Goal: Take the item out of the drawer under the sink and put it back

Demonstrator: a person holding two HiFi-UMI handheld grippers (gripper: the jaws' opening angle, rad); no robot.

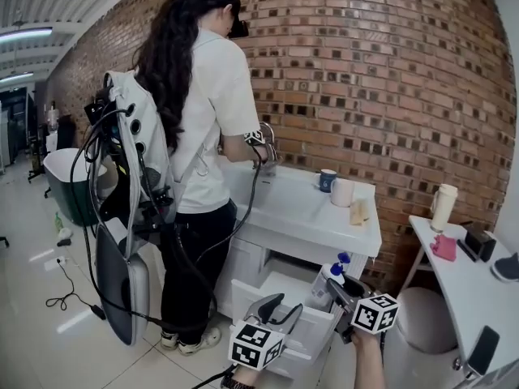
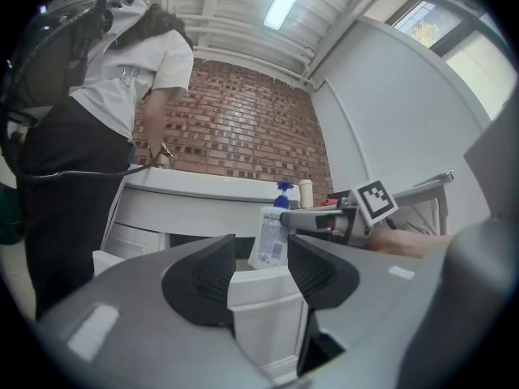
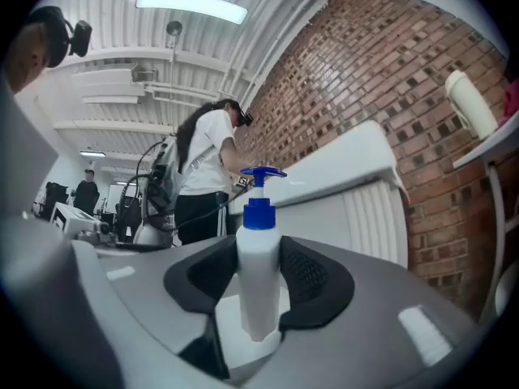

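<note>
The white drawer (image 1: pixel 312 339) under the sink counter (image 1: pixel 308 213) stands pulled out. My left gripper (image 1: pixel 272 308) is shut on the top edge of the drawer front (image 2: pixel 259 314), whose white panel fills the gap between the pads. My right gripper (image 1: pixel 334 286) is shut on a white pump bottle (image 1: pixel 334 272) with a blue top, held upright just above the drawer's right side. In the right gripper view the bottle (image 3: pixel 259 274) stands between the pads with both touching it. From the left gripper view the bottle (image 2: pixel 269 237) shows beyond the drawer front, with the right gripper (image 2: pixel 324 219) on it.
A person (image 1: pixel 199 136) wearing a cabled backpack rig stands at the sink's left end by the faucet (image 1: pixel 268 140). Two mugs (image 1: pixel 336 189) sit on the counter. At the right are a white side table (image 1: pixel 466 290) with a tumbler (image 1: pixel 443 205) and a grey stool (image 1: pixel 418 322).
</note>
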